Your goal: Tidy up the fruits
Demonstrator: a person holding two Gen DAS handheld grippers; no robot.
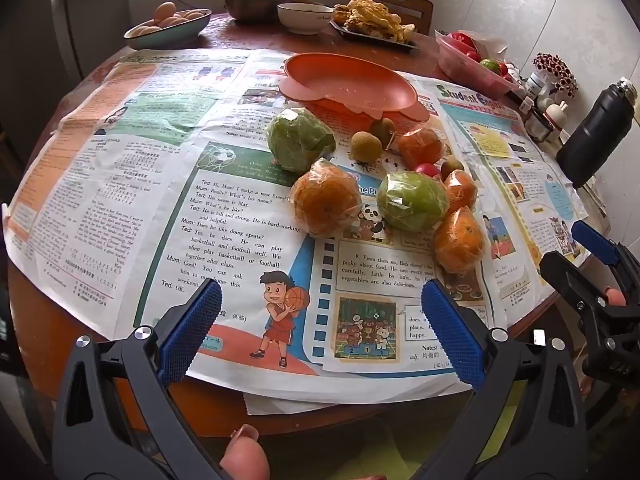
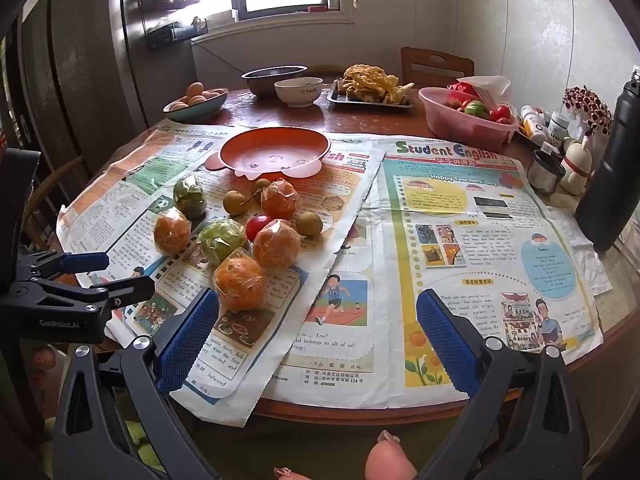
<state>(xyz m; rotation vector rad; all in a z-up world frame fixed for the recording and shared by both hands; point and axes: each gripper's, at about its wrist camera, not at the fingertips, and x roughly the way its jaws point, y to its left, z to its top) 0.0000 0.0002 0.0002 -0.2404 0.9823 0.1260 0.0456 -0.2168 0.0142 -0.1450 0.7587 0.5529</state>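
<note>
Both tools are held at the near edge of the round bench (image 2: 380, 120), w/ nothing between the blue pads. Left tool (image 1: 320, 320) is spread wide over the newspaper (image 1: 224, 216), short of the fruit pile. Right tool (image 2: 318, 320) is also spread wide; its left pad sits just beside the nearest wrapped orange (image 2: 239, 280) but contact can't be confirmed.

Fruits lie in a loose cluster on the newspaper, just in front of the orange plate (image 2: 274, 152), which holds no fruit. Cluster incl. several oranges in clear plastic wrap, e.g. one at left (image 1: 326, 202) and one near the front right (image 1: 459, 242); two wrapped green fruits (image 1: 300, 138) (image 1: 412, 200); a small red fruit (image 2: 258, 226) in the middle; a few small brown round fruits (image 1: 366, 146) toward the plate.

At the far side of the bench: bowl of eggs (image 2: 196, 102), metal bowl (image 2: 274, 78), white bowl (image 2: 298, 90), tray of fried food (image 2: 372, 84), pink basin (image 2: 466, 120) w/ produce. Dark bottle (image 2: 616, 168) stands at right.
</note>
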